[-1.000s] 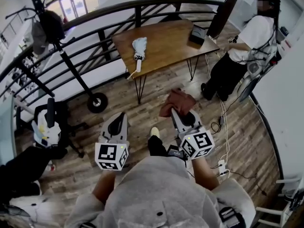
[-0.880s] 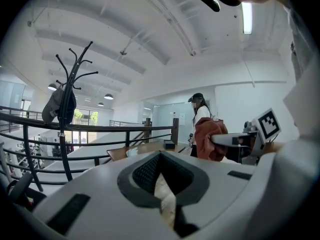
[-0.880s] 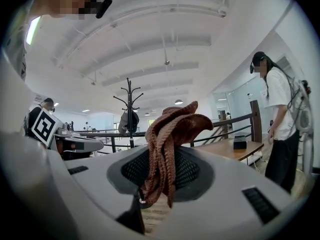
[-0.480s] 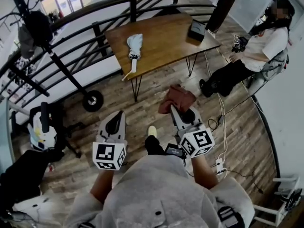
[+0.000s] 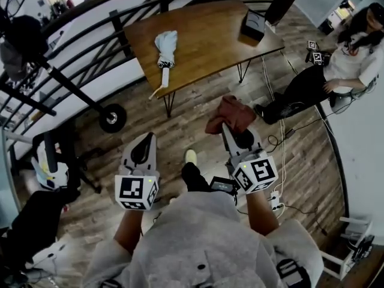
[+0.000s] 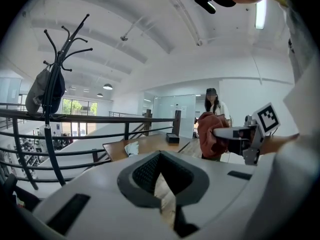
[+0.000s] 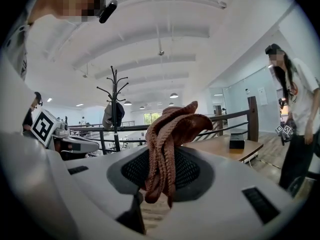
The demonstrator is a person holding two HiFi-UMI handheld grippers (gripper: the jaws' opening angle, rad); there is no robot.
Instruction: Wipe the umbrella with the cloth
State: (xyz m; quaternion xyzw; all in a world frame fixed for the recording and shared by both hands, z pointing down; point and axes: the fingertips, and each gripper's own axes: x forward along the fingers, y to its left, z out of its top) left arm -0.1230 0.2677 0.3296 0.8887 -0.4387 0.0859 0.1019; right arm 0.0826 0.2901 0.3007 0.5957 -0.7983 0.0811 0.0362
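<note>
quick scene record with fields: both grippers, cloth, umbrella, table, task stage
left gripper: shut, empty
right gripper: shut on cloth
cloth: reddish brown, bunched, sticking out of the right jaws
umbrella: pale, folded, lying on the table, apart from the cloth
table: wooden, ahead of both grippers, beside the railing; black box near its far corner
task stage: wiping not yet begun

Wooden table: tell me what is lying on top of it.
A folded white umbrella lies toward its left edge; a black box sits at the far right corner. The tabletop beneath both is covered, and the box's inside cannot be seen.
</note>
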